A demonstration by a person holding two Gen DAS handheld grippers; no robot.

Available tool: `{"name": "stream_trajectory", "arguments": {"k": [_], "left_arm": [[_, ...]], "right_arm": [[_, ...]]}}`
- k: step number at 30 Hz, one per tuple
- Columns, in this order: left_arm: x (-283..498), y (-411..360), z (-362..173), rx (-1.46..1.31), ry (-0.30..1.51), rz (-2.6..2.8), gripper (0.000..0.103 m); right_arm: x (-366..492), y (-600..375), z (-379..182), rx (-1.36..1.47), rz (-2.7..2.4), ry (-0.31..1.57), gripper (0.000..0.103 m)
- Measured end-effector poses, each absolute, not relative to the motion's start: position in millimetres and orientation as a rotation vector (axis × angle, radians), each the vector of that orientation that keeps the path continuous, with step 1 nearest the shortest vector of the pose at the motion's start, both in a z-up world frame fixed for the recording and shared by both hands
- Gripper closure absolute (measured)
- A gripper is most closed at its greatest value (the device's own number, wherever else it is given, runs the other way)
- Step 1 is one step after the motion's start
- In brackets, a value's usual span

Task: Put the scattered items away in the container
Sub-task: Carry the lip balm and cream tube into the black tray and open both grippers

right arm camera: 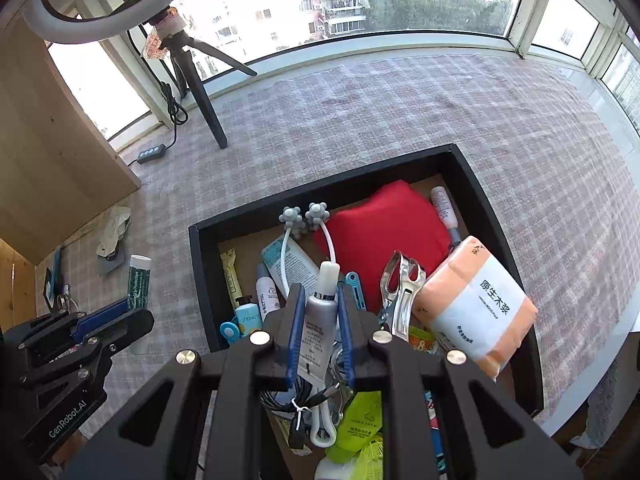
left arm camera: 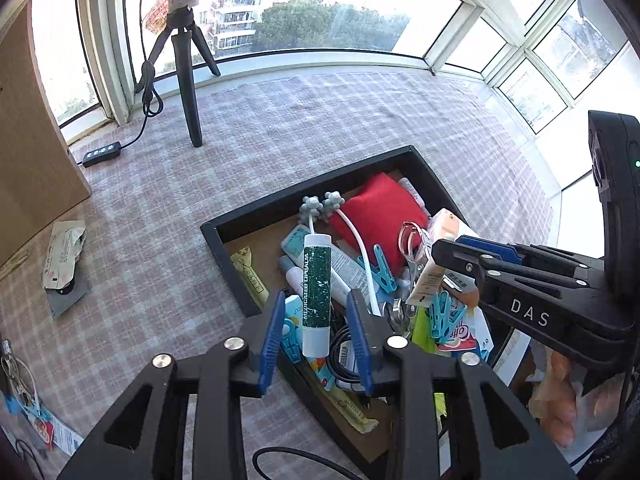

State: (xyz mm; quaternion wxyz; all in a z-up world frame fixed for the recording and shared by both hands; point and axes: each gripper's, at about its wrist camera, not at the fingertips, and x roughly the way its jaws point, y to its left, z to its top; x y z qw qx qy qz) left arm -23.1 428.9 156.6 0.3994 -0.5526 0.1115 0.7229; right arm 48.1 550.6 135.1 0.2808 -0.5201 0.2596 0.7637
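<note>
1. Left gripper (left arm camera: 316, 328): jaws released and apart; green lip balm tube (left arm camera: 317, 296) stands between them, clear of both pads, above the black container (left arm camera: 224, 236).
2. Right gripper (right arm camera: 321, 332): clenched on a grey cream tube (right arm camera: 321, 316); positioned over the same container, which holds a red pouch (right arm camera: 384, 236) and tissue pack (right arm camera: 476, 304).

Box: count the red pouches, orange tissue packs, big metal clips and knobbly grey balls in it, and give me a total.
Red pouch: 1
Orange tissue pack: 1
Big metal clip: 1
Grey balls: 2
Total: 5
</note>
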Motion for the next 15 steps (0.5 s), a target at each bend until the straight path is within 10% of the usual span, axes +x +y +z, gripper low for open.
{"name": "stream_trajectory", "arguments": {"k": [3,15], "left_arm": [[-14,433,161,-1.371,0.296,1.86,0.038],[9,404,179,-1.287,0.396,1.947,0.038]], "right_arm": [[68,554,138,-1.37,2.025,0.675,0.066],[92,523,141,-1.33,2.075,0.666,0.064]]}}
